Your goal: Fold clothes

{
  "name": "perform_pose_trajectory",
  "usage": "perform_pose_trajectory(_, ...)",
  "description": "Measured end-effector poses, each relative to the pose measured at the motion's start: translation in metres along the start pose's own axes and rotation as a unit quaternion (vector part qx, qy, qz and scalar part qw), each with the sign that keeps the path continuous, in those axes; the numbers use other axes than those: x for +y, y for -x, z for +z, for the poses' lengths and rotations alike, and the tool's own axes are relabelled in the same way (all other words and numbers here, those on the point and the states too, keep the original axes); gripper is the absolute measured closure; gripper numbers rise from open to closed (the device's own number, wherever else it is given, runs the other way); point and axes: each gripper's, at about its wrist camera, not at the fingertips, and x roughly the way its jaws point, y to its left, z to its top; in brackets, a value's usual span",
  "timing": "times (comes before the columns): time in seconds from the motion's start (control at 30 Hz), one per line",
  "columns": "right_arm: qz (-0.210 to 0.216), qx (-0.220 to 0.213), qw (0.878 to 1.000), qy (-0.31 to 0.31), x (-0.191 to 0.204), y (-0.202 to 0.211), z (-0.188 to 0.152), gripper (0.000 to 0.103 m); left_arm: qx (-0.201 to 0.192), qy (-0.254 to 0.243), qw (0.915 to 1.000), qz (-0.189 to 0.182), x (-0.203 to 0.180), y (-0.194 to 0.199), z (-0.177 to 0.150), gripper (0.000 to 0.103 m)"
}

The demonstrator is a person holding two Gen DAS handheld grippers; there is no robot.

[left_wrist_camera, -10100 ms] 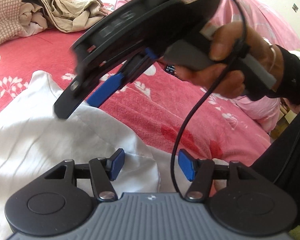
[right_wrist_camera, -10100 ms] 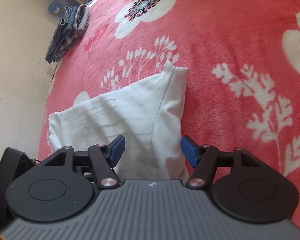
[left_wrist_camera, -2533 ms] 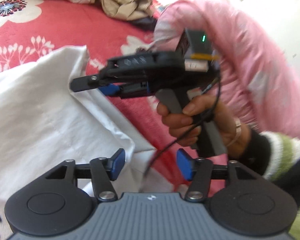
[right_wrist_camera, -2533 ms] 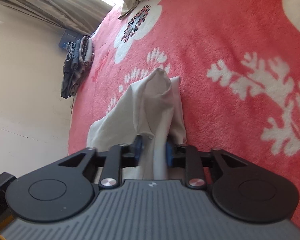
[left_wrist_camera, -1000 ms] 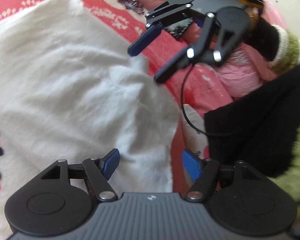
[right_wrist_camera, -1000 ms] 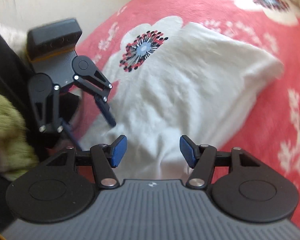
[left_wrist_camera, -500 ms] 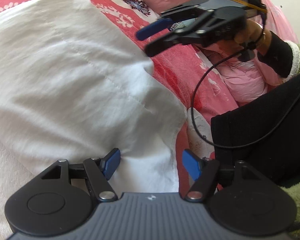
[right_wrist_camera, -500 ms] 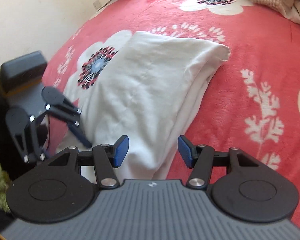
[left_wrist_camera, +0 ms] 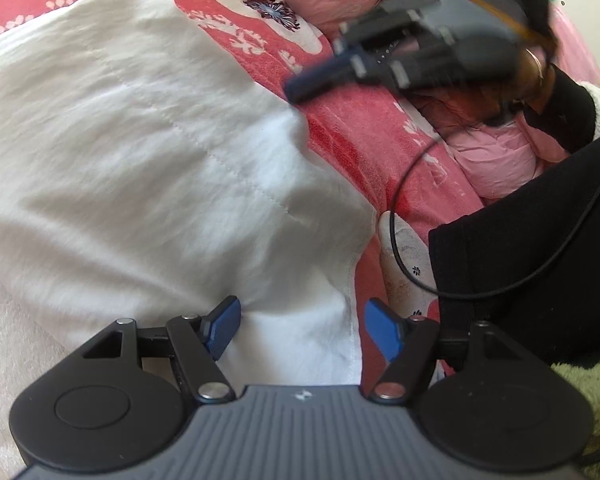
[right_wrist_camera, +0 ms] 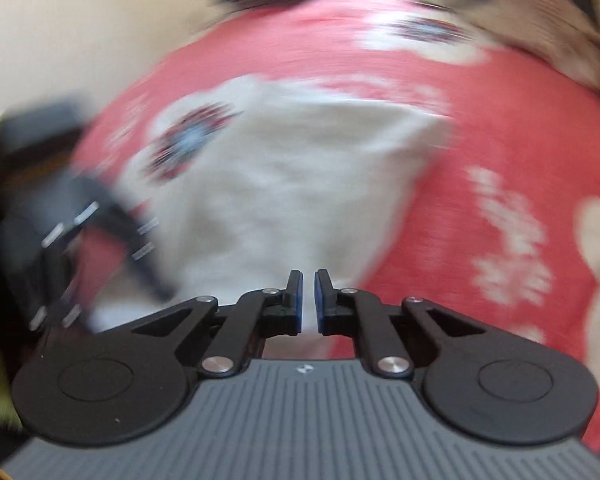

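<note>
We see the folded white garment [left_wrist_camera: 148, 168] lying on the red floral blanket [left_wrist_camera: 340, 120]. Our left gripper [left_wrist_camera: 302, 330] hangs spread above its near corner. Our right gripper [right_wrist_camera: 308, 300] has just closed, pinching nothing. No readable writing.

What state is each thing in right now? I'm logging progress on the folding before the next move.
white garment: folded, lying flat on the red floral blanket, held by neither gripper.
left gripper: open, jaws wide over the garment's near edge.
right gripper: shut, its jaws have just closed, nothing between them.
pink quilt: bunched at the bed's edge.
beige clothes pile: unfolded, blurred.
</note>
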Motion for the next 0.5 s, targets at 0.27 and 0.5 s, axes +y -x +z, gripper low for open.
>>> perform_pose_trajectory(0.27,-0.055,0.172,0.966,0.184,0.027,-0.028,-0.037,0.096,-0.033,0.026,0.9990,-0.013,-0.002,0.018,0.001,0.036)
perform_pose_trajectory(0.5,0.018,0.007,0.993,0.116,0.011,0.031,0.023,0.092,-0.125,0.052,0.9908,0.006,0.010,0.045,0.012,0.036)
